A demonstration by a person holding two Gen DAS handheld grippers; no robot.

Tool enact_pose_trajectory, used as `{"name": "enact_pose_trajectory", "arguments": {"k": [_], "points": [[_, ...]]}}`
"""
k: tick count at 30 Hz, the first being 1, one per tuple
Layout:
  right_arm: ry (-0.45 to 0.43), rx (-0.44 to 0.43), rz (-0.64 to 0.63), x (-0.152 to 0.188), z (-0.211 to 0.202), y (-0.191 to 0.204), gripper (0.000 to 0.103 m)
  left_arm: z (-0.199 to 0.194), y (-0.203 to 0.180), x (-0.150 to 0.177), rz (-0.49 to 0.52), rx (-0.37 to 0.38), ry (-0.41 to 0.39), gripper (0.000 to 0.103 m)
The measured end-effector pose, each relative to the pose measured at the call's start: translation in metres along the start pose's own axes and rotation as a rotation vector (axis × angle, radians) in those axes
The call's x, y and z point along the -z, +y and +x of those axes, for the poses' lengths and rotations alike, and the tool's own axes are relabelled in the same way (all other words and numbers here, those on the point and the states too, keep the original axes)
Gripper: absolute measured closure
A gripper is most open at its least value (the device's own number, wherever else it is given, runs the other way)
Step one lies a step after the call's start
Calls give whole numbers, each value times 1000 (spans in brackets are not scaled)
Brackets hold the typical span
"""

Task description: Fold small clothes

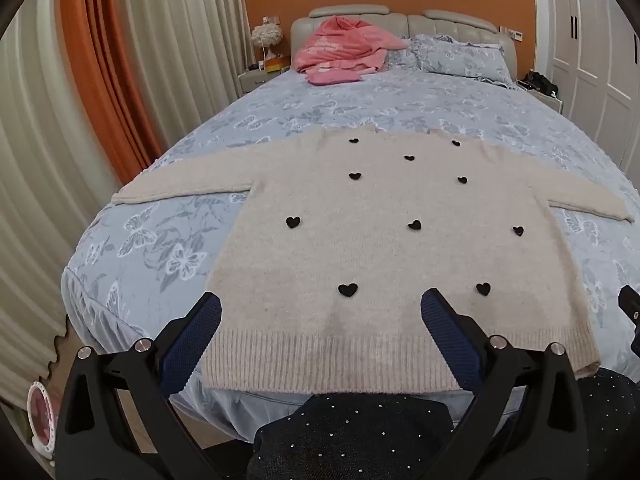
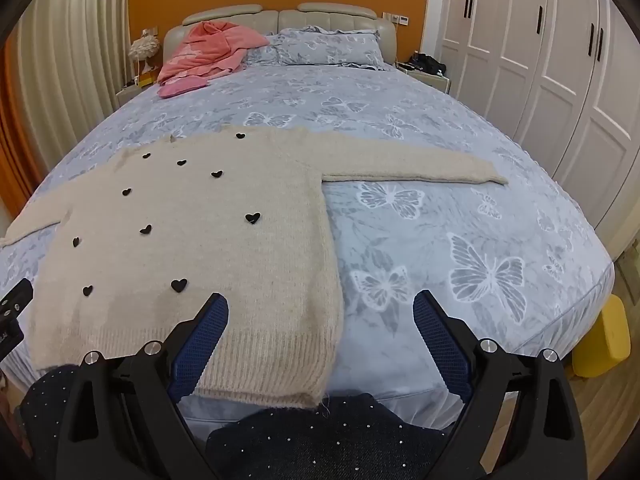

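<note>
Blue butterfly-print bed: we hold left gripper and right gripper wide open, empty, at the hem of the beige heart-dotted knit sweater, sleeves spread sideways

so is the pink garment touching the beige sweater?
Apart. The left wrist view shows the pink garment up by the headboard and the beige sweater near the foot, with bare bedspread between them.

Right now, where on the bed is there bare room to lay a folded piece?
Bare bedspread lies right of the sweater, below its right sleeve, and between sweater and pillows. The pink clothes crowd the headboard's left.
</note>
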State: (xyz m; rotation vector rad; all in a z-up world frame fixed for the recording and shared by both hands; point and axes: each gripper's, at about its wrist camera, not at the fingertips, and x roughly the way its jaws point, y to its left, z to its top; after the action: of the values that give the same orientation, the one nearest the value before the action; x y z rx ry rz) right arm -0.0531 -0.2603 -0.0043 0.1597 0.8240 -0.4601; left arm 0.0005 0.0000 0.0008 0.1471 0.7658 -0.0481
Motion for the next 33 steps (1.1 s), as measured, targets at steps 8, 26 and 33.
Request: {"name": "enact_pose_trajectory", "arguments": {"k": [8, 26, 33], "points": [[-13, 8, -29, 1, -4, 10, 11, -4, -2, 0, 3, 5, -48, 5], [-22, 13, -60, 3, -4, 11, 11, -9, 2, 4, -14, 14, -54, 5], [-21, 13, -61, 3, -4, 11, 11, -10, -2, 4, -1, 9, -54, 5]]}}
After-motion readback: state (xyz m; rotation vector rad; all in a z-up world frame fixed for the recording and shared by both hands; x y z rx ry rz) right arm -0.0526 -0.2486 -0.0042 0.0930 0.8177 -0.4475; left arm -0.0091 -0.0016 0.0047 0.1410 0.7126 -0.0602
